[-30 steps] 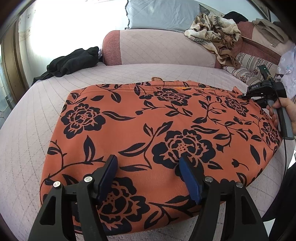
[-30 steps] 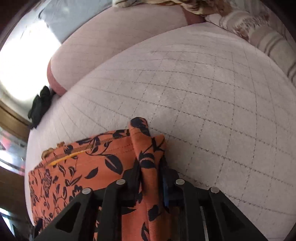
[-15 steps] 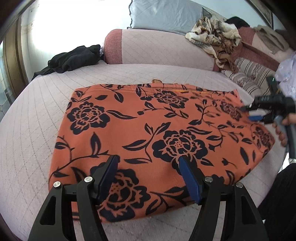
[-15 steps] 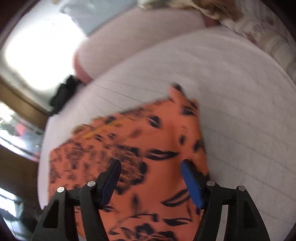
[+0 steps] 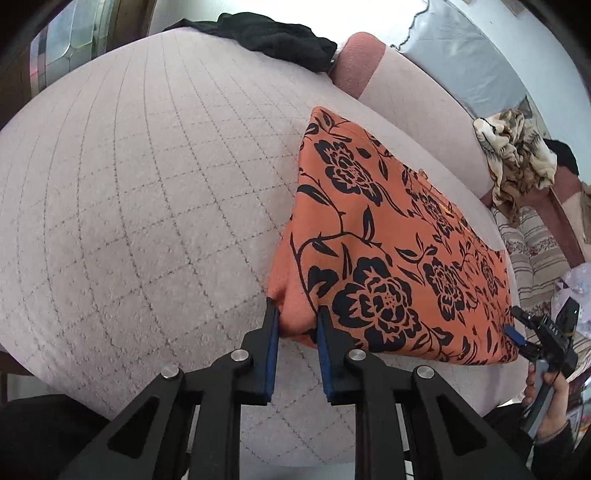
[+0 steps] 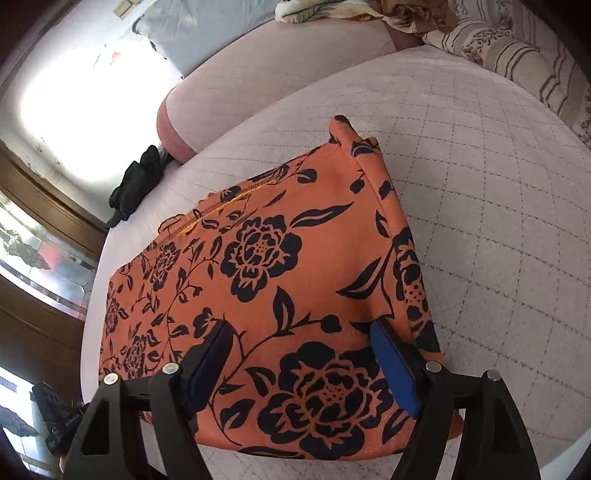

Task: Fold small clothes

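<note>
At the near edge of the quilted bed [image 5: 129,221], the left gripper [image 5: 294,317] is closing its jaws on the near left corner of the orange floral garment [image 5: 388,236], the cloth bunched between its pads. The right gripper [image 6: 299,354] hovers over the garment's near right part, jaws opening wide, gripping nothing. Farther off lie a black garment [image 5: 280,37] and a grey pillow [image 6: 207,26].

garment [image 5: 388,236] flat on bed [image 5: 147,206], pillows [image 5: 532,251] behind
</note>
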Demonstrator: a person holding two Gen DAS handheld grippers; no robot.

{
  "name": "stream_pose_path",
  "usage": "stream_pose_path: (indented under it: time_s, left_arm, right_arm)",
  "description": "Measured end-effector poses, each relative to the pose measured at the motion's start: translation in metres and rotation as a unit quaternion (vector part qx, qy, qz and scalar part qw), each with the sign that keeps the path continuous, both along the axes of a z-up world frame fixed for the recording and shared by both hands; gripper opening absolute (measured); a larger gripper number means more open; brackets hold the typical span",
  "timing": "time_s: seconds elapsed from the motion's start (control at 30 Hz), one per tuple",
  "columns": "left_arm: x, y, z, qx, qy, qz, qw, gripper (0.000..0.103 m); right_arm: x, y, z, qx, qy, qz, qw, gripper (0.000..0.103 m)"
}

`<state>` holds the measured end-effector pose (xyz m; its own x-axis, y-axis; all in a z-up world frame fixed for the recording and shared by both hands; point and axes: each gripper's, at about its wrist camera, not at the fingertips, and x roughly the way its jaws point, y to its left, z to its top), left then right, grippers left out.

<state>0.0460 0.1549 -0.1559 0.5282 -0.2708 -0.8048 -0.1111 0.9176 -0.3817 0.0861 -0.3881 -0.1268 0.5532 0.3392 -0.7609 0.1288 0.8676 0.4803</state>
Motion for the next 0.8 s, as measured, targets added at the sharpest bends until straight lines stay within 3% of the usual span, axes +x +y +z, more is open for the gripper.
stream_pose_path:
  time_s: [0.13,0.27,0.43,0.53,0.67,0.73,0.8]
  left_arm:
    - [0.001,0.003,-0.005,-0.016,0.026,0.008,0.9995,0.022]
    - [-0.003,0.013,0.006,-0.015,0.025,0.015,0.9995,0.023]
    - [0.011,0.015,0.043,0.006,-0.020,0.011,0.9997,0.040]
    - [0.044,-0.001,0.055,0.021,-0.036,-0.024,0.9988,0.041]
    - [0.106,-0.027,0.047,0.075,-0.043,-0.057,0.9946,0.041]
    - [0.138,-0.035,0.035,0.105,-0.035,-0.076,0.9910,0.041]
    - [0.176,-0.037,0.014,0.147,0.008,-0.077,0.9860,0.041]
  right_arm:
    - [-0.001,-0.002,-0.005,0.007,-0.007,0.009,1.000,0.080]
    - [-0.004,-0.007,-0.007,0.028,-0.021,0.006,0.999,0.080]
    - [-0.009,-0.015,-0.008,0.061,-0.036,0.001,0.997,0.080]
    - [-0.013,-0.026,-0.010,0.099,-0.042,-0.007,0.994,0.080]
    - [-0.014,-0.033,-0.013,0.127,-0.046,-0.007,0.991,0.080]
    - [-0.013,-0.034,-0.013,0.131,-0.049,-0.002,0.990,0.080]
    - [-0.013,-0.035,-0.013,0.133,-0.050,0.006,0.990,0.080]
